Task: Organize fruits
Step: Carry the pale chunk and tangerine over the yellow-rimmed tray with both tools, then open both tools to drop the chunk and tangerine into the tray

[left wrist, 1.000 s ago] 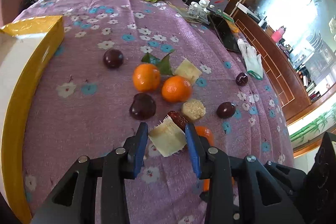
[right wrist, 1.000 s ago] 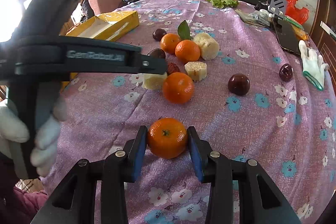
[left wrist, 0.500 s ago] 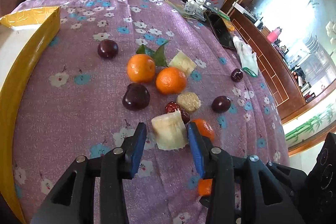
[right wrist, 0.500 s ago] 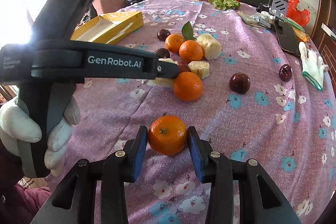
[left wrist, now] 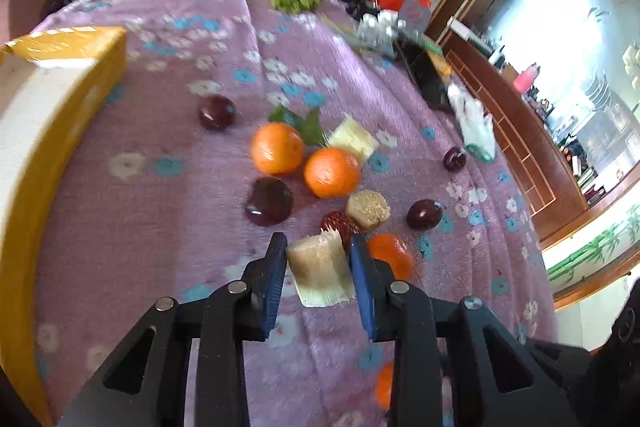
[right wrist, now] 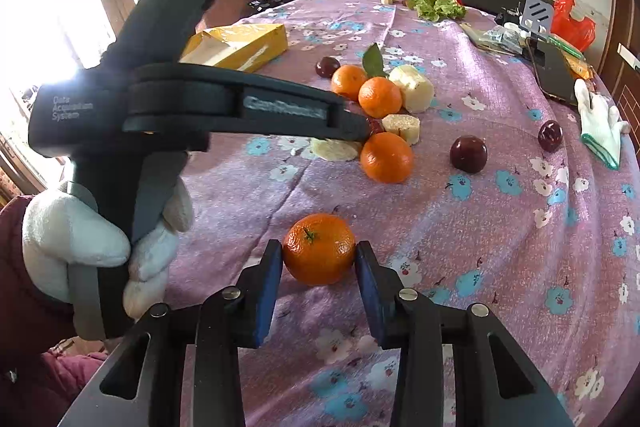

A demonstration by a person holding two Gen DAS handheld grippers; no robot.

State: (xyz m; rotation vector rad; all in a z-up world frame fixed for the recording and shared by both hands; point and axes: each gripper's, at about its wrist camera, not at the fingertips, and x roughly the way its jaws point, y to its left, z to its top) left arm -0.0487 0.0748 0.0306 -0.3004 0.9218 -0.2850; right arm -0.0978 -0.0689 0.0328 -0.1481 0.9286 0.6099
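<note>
My left gripper (left wrist: 319, 259) is shut on a pale sugarcane chunk (left wrist: 320, 269), low over the purple flowered cloth (left wrist: 160, 211). Just beyond it lie a red date (left wrist: 340, 225), another cane piece (left wrist: 367, 209), two oranges (left wrist: 277, 148) (left wrist: 332, 172), dark plums (left wrist: 269, 201) (left wrist: 424, 214) (left wrist: 217, 112) and a third orange (left wrist: 390, 255). My right gripper (right wrist: 319, 255) is shut on an orange (right wrist: 319, 249) resting on the cloth, nearer me than the fruit pile (right wrist: 376, 107). The left gripper also shows in the right wrist view (right wrist: 352, 129).
A yellow cardboard box (left wrist: 60, 99) stands at the left; it also shows in the right wrist view (right wrist: 240, 47). A white glove (right wrist: 602, 125), a black phone (right wrist: 552, 67), lettuce (right wrist: 438, 7) and small clutter lie at the far right. The table edge drops off at right.
The left gripper has closed in on the sugarcane chunk and shifted slightly with it. The right gripper keeps its grip on the orange, nearly still.
</note>
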